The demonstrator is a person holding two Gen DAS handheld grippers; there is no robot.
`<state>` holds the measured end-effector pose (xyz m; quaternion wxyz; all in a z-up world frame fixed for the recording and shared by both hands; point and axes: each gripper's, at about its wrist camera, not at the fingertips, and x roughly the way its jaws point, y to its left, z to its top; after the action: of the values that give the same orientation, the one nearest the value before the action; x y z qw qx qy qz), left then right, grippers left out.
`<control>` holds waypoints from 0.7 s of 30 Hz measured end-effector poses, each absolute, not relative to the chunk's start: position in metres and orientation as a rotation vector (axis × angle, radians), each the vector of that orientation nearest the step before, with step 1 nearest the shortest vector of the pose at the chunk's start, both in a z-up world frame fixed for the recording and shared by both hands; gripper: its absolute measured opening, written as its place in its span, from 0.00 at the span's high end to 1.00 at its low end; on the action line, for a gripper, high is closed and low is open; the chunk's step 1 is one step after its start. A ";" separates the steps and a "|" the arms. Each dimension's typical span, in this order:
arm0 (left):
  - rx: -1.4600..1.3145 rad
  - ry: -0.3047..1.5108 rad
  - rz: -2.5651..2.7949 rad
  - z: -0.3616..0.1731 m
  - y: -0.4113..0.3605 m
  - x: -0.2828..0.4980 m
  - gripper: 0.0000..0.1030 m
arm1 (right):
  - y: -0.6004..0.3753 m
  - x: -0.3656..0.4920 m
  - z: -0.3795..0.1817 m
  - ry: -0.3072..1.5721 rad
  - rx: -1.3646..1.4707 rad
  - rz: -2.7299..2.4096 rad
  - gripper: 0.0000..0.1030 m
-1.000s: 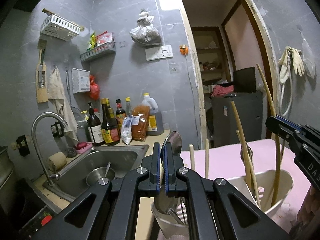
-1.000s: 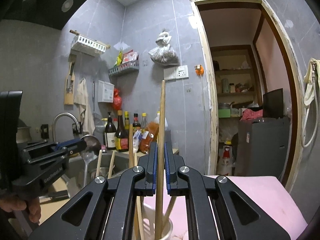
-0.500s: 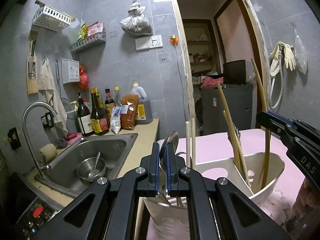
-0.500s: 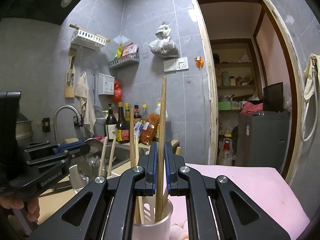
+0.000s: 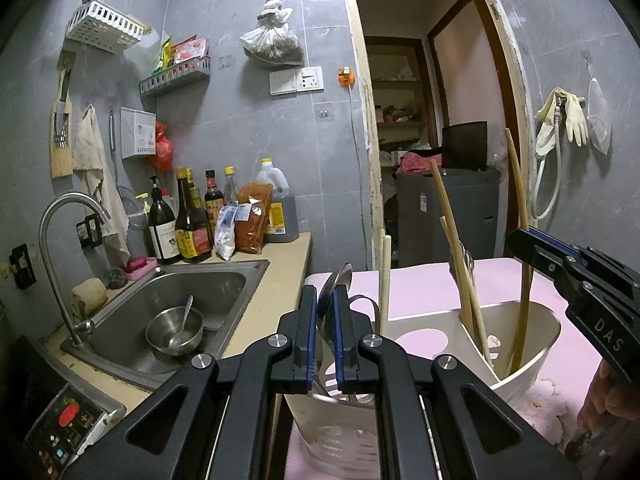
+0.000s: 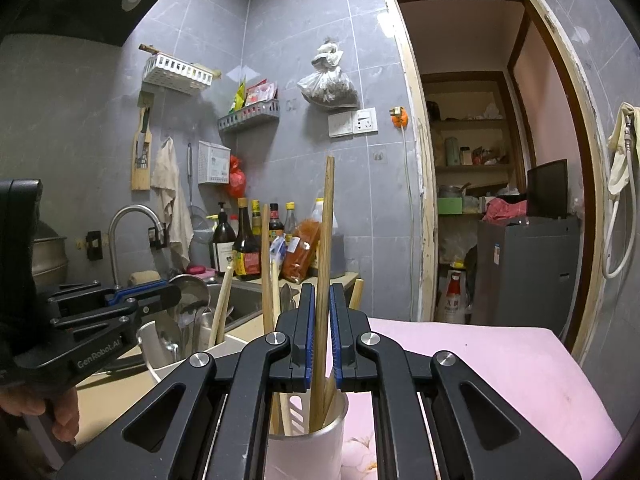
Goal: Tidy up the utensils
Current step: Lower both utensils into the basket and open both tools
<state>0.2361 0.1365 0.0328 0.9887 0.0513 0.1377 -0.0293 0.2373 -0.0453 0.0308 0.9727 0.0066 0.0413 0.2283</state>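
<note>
Left wrist view: your left claw (image 5: 323, 312) sits low centre, jaws narrow, clamped on a metal spoon (image 5: 334, 280) whose bowl stands up above the pads.
Spoon position: handle reaches down into the near compartment of the white utensil holder (image 5: 532, 344), lower centre; whether it has bottomed out is hidden.
Reason for hold: gripping just under the bowl keeps the spoon upright, so it can drop in handle-first beside the other cutlery.
Right wrist view: your right claw (image 6: 322, 332) at centre, jaws narrow, pinching one long wooden chopstick (image 6: 326, 240) mid-shaft.
Chopstick position: lower end inside the holder's round end, among other chopsticks; top leans slightly right.
Reason for sorting: judged, spoons go in one section, chopsticks in the other.
Left hand pose: claw tipped slightly downward over the holder.
Right hand pose: claw held about level.
Holder base: rests on the pink-covered worktop (image 6: 500, 368), right of the sink (image 5: 180, 300).
</note>
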 end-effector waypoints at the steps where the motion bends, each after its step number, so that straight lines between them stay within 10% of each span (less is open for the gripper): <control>1: 0.100 0.279 -0.062 0.033 0.137 0.236 0.94 | -0.045 0.237 0.031 0.083 0.012 0.460 0.94; 21: 0.012 0.222 -0.081 0.057 0.140 0.220 0.63 | -0.047 0.224 0.041 0.028 -0.011 0.476 0.79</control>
<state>0.2202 0.1395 0.0573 0.9930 0.0061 0.1106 -0.0405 0.2237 -0.0473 0.0409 0.9717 -0.0054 0.0138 0.2356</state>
